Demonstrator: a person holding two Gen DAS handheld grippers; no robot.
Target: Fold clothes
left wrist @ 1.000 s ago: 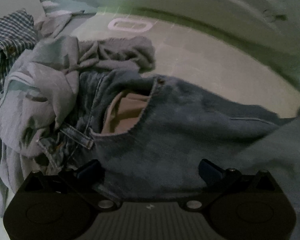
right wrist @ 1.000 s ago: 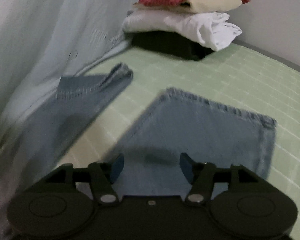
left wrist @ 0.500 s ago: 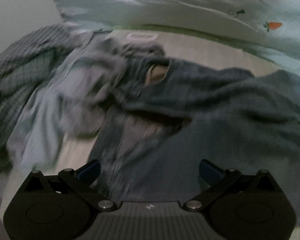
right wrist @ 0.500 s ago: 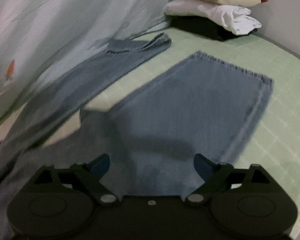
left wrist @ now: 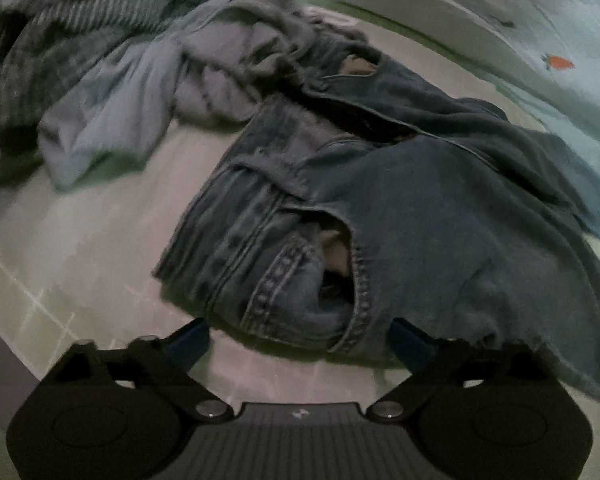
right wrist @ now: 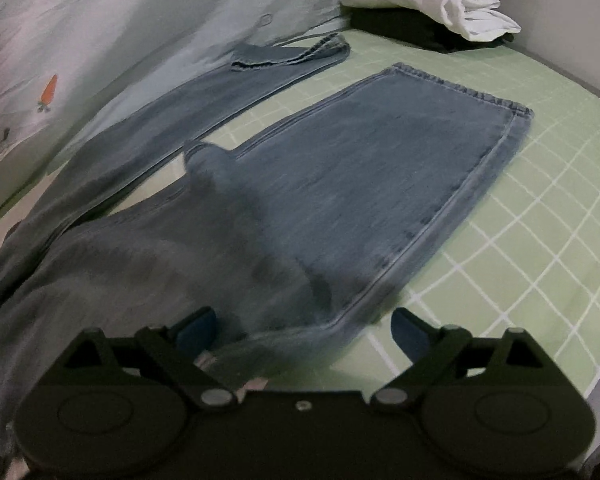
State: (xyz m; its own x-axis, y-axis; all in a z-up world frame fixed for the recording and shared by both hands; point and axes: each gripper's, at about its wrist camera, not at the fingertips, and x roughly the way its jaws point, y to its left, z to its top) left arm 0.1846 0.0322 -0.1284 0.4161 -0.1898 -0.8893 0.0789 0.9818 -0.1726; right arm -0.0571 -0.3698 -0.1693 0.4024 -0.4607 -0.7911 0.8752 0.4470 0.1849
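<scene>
Blue jeans lie spread on a green grid mat [right wrist: 540, 208]. The left wrist view shows their waistband and open pocket [left wrist: 340, 256]. My left gripper [left wrist: 300, 336] hovers at the waist's near edge, its jaws wide and closing, with the denim hem between the fingertips but not pinched. In the right wrist view both legs [right wrist: 380, 168] run away from me, the far one [right wrist: 220, 92] along the wall cloth. My right gripper [right wrist: 306, 326] stands open over the near leg's side seam, with denim under it and nothing gripped.
A heap of unfolded clothes, a pale grey-blue garment [left wrist: 112, 108] and a checked shirt [left wrist: 60, 28], lies beyond the waist. A stack of folded clothes [right wrist: 432, 4], red, cream, white and black, stands at the mat's far corner. A cloth with a carrot print [right wrist: 48, 92] hangs alongside.
Both hands have drawn back over the jeans. The left now sits at the waist edge. The right jaws have spread wider, and more of both legs shows.
</scene>
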